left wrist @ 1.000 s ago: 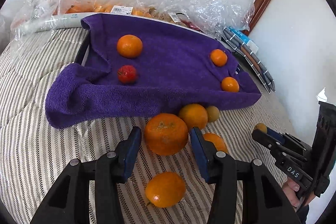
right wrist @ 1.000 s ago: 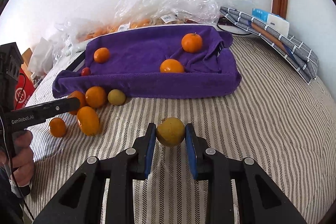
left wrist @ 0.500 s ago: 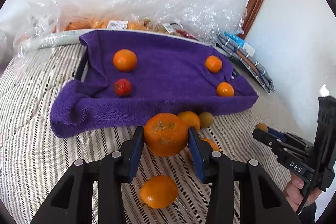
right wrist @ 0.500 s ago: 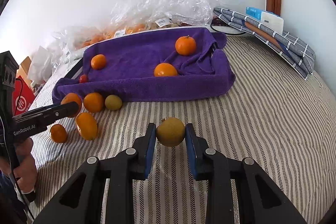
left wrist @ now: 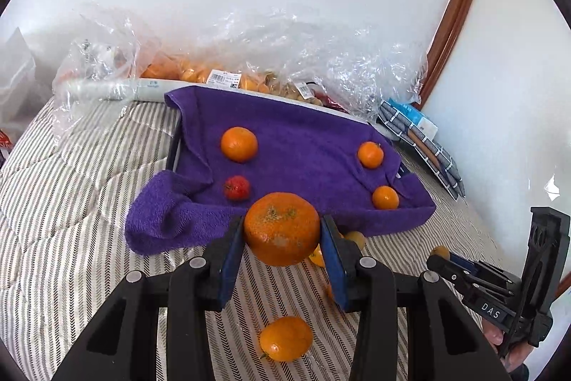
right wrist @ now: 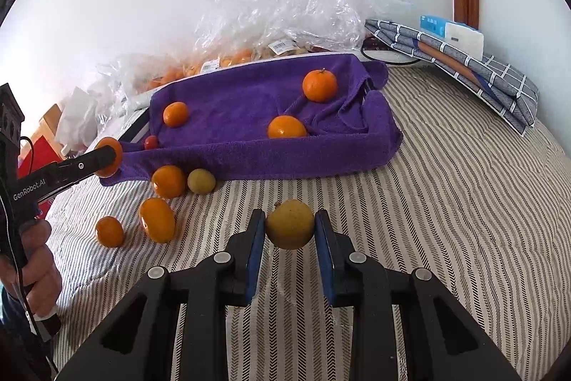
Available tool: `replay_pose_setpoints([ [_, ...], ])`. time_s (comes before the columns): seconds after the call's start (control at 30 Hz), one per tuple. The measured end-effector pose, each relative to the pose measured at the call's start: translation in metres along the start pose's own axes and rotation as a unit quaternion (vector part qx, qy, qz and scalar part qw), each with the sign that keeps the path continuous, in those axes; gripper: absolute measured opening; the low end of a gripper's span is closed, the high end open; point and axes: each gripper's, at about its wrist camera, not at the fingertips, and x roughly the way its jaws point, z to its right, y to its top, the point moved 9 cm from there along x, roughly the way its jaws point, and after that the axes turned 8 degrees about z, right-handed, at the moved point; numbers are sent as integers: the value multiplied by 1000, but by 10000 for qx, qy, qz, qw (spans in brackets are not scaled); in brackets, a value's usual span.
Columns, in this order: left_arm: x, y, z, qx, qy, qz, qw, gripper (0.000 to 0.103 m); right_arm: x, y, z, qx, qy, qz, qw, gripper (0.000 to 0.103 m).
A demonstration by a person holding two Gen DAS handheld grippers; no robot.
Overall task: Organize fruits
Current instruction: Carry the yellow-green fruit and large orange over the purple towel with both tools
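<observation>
A: What does the left hand-held gripper (left wrist: 282, 238) hold?
B: It's clamped on a big orange (left wrist: 282, 228), lifted above the striped bed (left wrist: 71, 202)
A: And the right hand-held gripper (right wrist: 289, 233)?
B: Closed on a yellowish fruit (right wrist: 289, 228) (stem up), near the purple towel (right wrist: 249, 102), where four fruits lie

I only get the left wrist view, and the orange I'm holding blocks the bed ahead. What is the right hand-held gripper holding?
Observer: The right hand-held gripper is shut on a yellow-green fruit.
Operator: How many fruits lie loose in front of the purple towel?
Observer: Four on the striped bedspread: three loose oranges and one greenish fruit.
</observation>
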Motion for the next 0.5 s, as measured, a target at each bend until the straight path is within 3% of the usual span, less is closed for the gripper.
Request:
replay_pose_setpoints([
  [0.23,-6,5,1,96,-59,127,9999,40,2,1,-5,-13,-36,-101,9999,28],
  [0.5,-14,29,-5,-52,23,456,9989,40,-15,46,-8,106,15,345,9993,28],
])
